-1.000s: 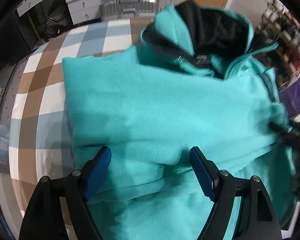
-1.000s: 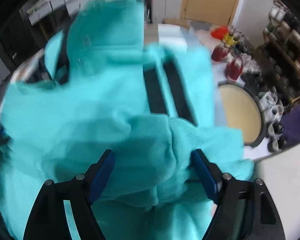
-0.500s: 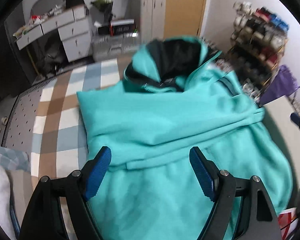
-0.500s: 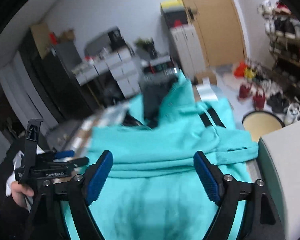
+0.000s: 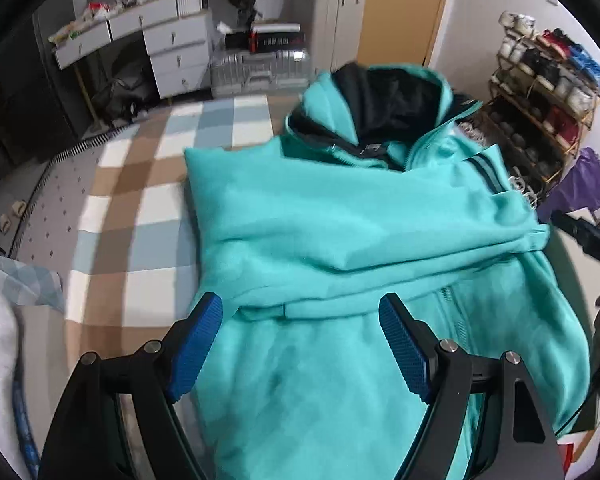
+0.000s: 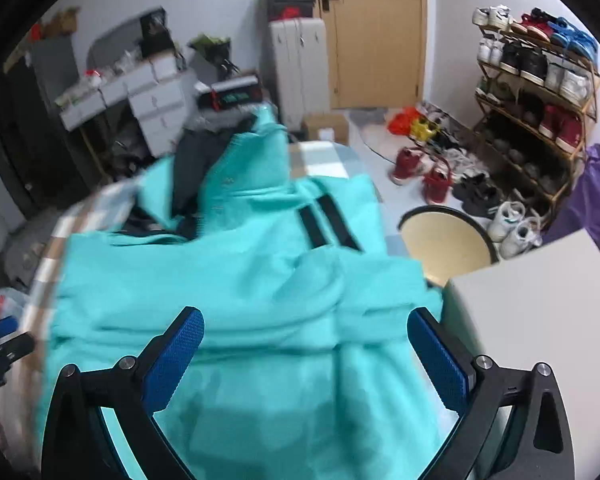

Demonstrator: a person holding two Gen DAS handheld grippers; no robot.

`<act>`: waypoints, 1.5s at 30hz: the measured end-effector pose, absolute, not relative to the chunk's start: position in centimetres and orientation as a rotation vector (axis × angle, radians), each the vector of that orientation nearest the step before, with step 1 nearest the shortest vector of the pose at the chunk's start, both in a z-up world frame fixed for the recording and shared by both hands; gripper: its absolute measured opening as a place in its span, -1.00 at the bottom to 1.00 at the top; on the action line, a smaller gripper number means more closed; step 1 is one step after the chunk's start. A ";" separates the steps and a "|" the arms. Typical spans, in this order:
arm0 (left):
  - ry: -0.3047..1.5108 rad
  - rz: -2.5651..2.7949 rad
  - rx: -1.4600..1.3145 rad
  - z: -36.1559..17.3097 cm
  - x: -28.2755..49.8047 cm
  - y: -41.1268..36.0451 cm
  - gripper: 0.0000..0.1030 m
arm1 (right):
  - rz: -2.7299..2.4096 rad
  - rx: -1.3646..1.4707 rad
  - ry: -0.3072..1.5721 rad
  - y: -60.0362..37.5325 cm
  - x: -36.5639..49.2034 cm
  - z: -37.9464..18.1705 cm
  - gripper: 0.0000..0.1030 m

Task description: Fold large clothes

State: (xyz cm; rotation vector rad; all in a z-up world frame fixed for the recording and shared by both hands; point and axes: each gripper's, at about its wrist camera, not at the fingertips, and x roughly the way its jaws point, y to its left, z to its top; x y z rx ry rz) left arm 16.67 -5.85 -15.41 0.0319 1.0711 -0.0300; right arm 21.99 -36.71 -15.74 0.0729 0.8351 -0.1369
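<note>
Nearest the lenses, the left claw [image 5: 300, 344] and the right claw [image 6: 304, 354] both hung released above the lower body of the turquoise hooded jacket [image 5: 340, 248], gripping nothing. The jacket lay on the checked bedspread [image 5: 140, 200] — sleeves apparently folded across its front in a band, hood [image 5: 384, 100] farthest away. The body itself seemingly remained unfolded — perhaps half done.
</note>
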 end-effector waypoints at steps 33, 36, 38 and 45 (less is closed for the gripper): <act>1.005 -0.109 0.112 -14.4 22.7 -1.3 0.53 | -0.011 0.203 0.957 -34.7 21.9 -20.1 0.70; 1.046 -0.076 0.065 -13.4 26.5 -0.6 0.53 | 0.078 0.349 0.818 -33.3 18.4 -17.5 0.72; 1.076 -0.061 -0.011 -13.2 29.9 -1.2 0.53 | 0.133 0.415 0.764 -31.8 16.2 -16.7 0.82; 1.073 -0.009 0.016 -15.0 39.0 -5.4 0.53 | 0.285 0.334 0.721 -26.1 12.3 -16.7 0.89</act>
